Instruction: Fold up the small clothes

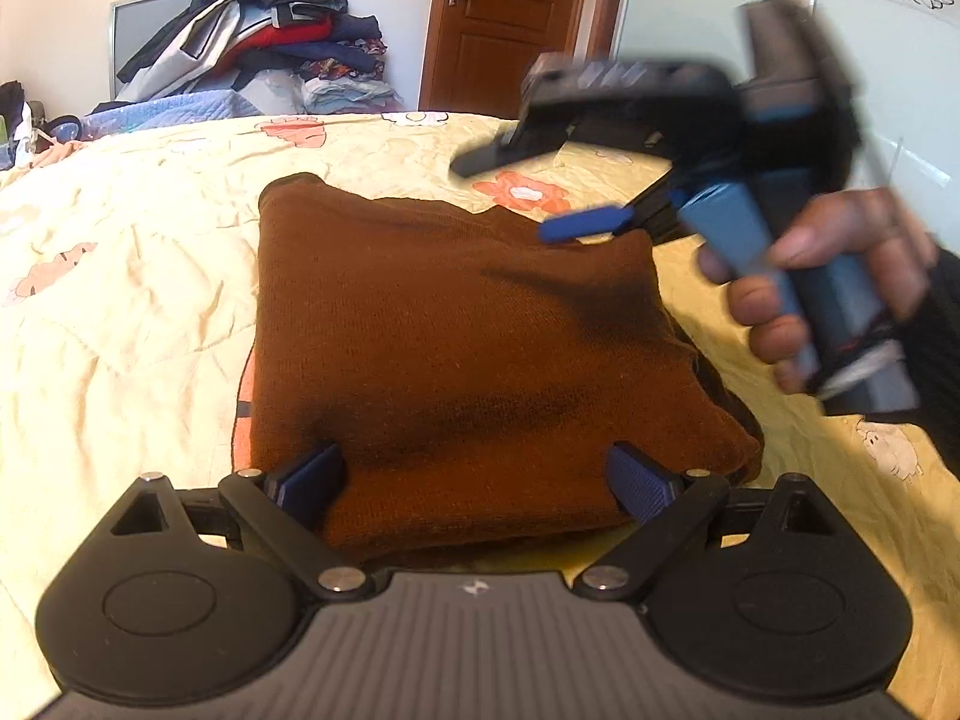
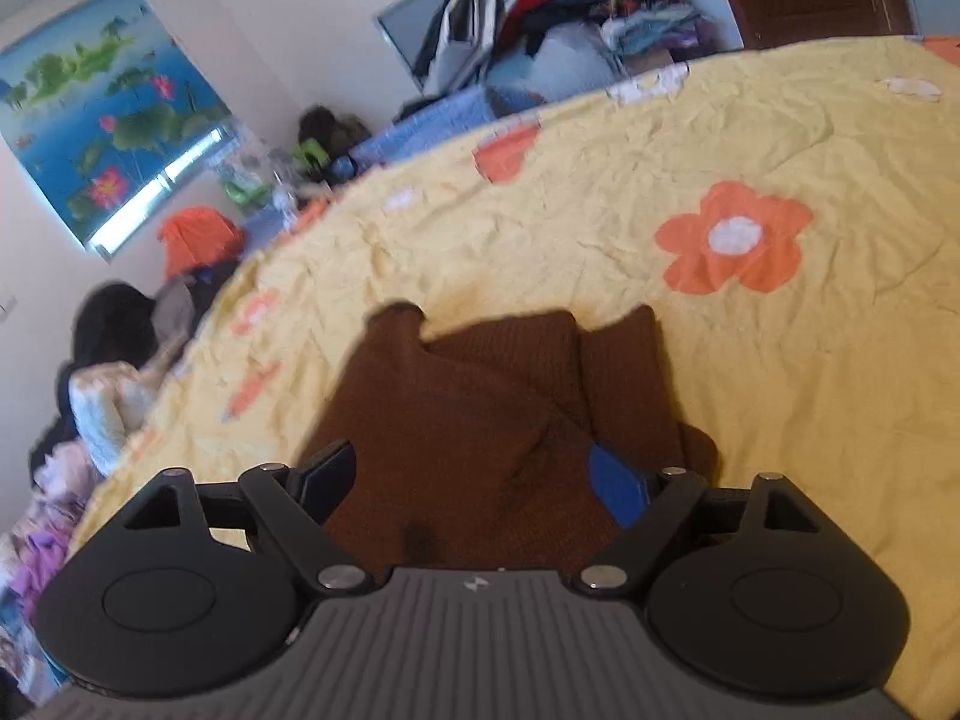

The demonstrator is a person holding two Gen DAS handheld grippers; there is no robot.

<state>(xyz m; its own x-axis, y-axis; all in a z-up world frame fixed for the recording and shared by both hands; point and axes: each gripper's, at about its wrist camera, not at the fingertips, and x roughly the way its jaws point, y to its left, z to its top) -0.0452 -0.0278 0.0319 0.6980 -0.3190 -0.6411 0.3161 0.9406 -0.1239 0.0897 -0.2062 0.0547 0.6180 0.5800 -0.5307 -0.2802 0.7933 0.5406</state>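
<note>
Our brown sweater (image 1: pixel 456 330) looks soft and floppy — we'd pinch a thick folded edge, both claws, left gripper (image 1: pixel 474 480) and right gripper (image 2: pixel 474 480), spread wide, holding nothing.

Left gripper (image 1: pixel 474 483): yours, jaws wide apart, angled down, both fingers showing.
Right gripper (image 2: pixel 477 483): jaws wide, angled down, blurred in the left view.
Right hand (image 1: pixel 840 294): your fingers wrapped round its handle.
</note>
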